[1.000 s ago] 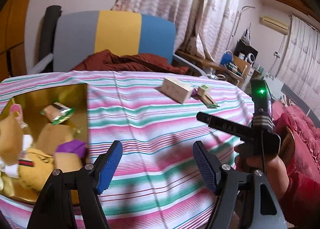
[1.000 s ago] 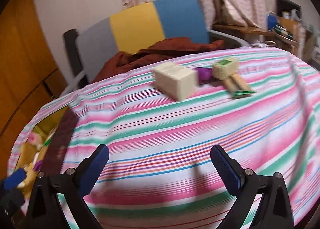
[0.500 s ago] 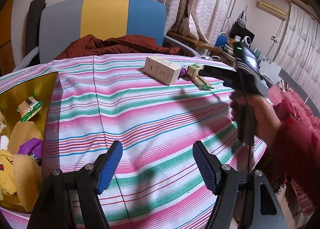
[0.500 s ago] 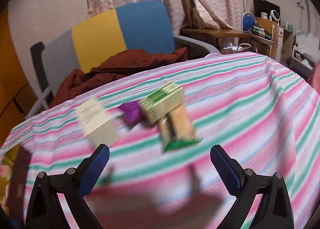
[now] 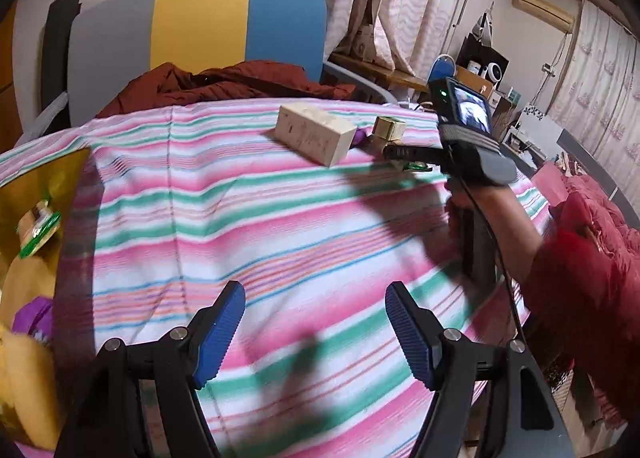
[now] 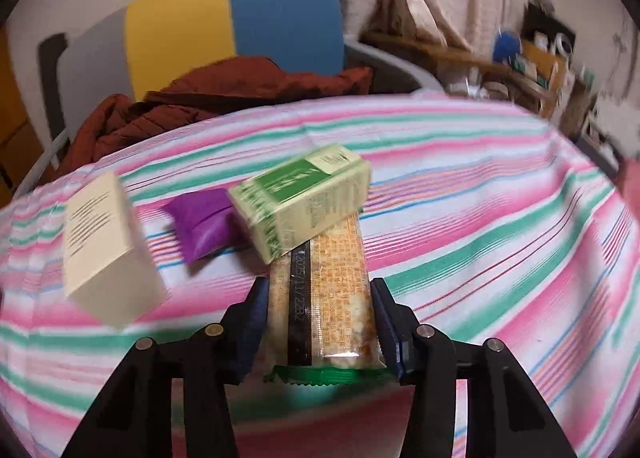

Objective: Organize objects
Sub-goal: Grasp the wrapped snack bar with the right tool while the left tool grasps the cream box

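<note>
Orange snack bar [image 6: 324,298], green-edged clear wrapper, between right gripper [image 6: 320,322] jaws.

Glossy plastic snack bar wrapper [image 6: 324,298]; striped cloth tablecloth [image 6: 460,226].

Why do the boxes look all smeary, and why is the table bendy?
Right wrist view: motion blur smears the cream box and green box, while the snack bar between the right gripper pads stays sharper. Left wrist view: the fisheye lens bulges the striped tablecloth; dark shadows cross it.
</note>
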Tool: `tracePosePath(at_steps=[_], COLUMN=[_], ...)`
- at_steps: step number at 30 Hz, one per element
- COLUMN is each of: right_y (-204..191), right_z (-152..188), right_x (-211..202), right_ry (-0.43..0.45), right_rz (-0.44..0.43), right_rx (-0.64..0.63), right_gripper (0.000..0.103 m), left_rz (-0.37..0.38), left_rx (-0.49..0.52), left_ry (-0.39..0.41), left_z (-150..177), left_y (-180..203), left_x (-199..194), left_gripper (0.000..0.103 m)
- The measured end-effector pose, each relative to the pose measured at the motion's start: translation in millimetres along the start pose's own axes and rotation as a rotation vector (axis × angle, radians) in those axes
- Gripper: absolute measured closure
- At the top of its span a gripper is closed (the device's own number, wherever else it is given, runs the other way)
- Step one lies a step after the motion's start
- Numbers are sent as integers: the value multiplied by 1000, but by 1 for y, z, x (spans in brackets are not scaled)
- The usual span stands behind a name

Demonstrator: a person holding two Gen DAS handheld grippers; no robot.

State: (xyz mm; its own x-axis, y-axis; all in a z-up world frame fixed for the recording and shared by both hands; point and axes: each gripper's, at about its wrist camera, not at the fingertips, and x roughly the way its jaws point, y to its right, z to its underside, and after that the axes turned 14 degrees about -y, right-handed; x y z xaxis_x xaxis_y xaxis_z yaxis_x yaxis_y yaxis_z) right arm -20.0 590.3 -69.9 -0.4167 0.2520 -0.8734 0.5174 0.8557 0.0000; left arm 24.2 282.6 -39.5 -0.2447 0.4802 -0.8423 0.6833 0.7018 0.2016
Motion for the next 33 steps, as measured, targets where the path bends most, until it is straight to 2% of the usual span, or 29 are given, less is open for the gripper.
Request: tracePosePath(at_steps=[3,6,9,12,20,23,27,31,33], right_y=[-10,3,33,47,55,55,54,57,57], right_z=[17,29,35,36,38,41,42,41,41], right_x=[-26,-36,-35,-28,-13,-13,-12,-10,-10], right_ry=[108,143,132,100,60,70,79,85,86], right_rz=[-12,8,18,-13,-49,-48,-50,-65,-71], right_rx=[-91,-17,146,218,268,272,274,281,284], right_gripper=[53,53,53,53,53,52,52,52,52], left_rz=[-2,-17,-8,-25,-78,-165,-248,-311,-317], left_rx=[-1,-19,-61,-80,-162,-174,-141,-109,-110], left_ry=[2,-1,-1,9,-12,-51,-128,-120,-105], left_z=[-15,-33,-58,-89,-181,-207,-216,-195,-182], left_y=[2,5,6,13,39,47,46,29,15], left_x=[7,17,30,47,99,125,151,142,133], left_gripper=[29,29,29,29,21,21,21,21,21])
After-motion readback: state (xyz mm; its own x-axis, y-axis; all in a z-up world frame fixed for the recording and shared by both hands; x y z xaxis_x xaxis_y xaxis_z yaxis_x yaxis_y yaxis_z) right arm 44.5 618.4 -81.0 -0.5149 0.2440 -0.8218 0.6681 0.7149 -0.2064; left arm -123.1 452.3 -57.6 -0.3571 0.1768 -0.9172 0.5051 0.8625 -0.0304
